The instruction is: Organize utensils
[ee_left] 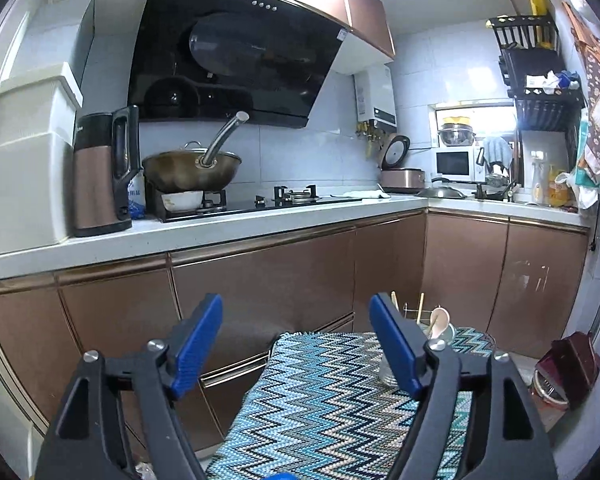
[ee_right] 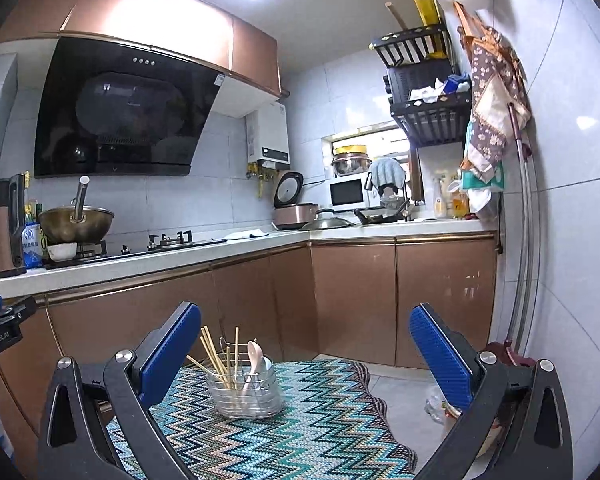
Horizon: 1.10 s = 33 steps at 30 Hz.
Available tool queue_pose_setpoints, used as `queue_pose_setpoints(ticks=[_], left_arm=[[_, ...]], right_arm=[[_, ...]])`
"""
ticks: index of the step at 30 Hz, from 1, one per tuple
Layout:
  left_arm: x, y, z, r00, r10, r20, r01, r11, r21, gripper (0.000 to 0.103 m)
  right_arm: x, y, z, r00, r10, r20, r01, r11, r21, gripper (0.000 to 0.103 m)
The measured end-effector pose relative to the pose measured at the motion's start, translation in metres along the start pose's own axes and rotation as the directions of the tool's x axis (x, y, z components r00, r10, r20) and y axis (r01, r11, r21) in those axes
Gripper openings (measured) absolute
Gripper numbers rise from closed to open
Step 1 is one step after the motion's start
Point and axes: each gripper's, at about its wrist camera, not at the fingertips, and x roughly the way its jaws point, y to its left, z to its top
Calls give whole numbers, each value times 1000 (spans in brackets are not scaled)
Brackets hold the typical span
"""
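A: What's in front of you?
B: A wire utensil holder stands on a zigzag-patterned cloth, with chopsticks and a pale spoon upright inside.
A: And your grippers?
B: My left gripper and right gripper are both spread wide, grasping nothing, hovering short of the holder.
A: What step is this?
B: I judge the sorting looks finished; next I'd check for strays
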Motion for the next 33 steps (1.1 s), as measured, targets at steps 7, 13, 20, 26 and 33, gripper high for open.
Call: queue_pose_setpoints(ticks=[7,13,20,26,33], left_arm=[[-12,1,-7,1000,-1,30,1,1000,11,75],[-18,-1,-7,999,-2,46,1,1000,22,75],[-24,1,-7,999,-9,48,9,1000,6,75],[-29,2,-7,998,-6,58,5,1000,3,75],[-33,0,-7,998,-8,61,8,1000,2,75]], right_arm=[[-8,-1,-1,1000,-1,8,1,1000,-2,103],[-15,-3,-3,1000,-12,18,12,1000,-3,103],[-20,-4,-3,999,-32,20,32,999,-17,103],[-25,-1,-2,998,-53,18,54,998,-43,103],[-28,1,-1,997,-74,19,75,995,-65,103]])
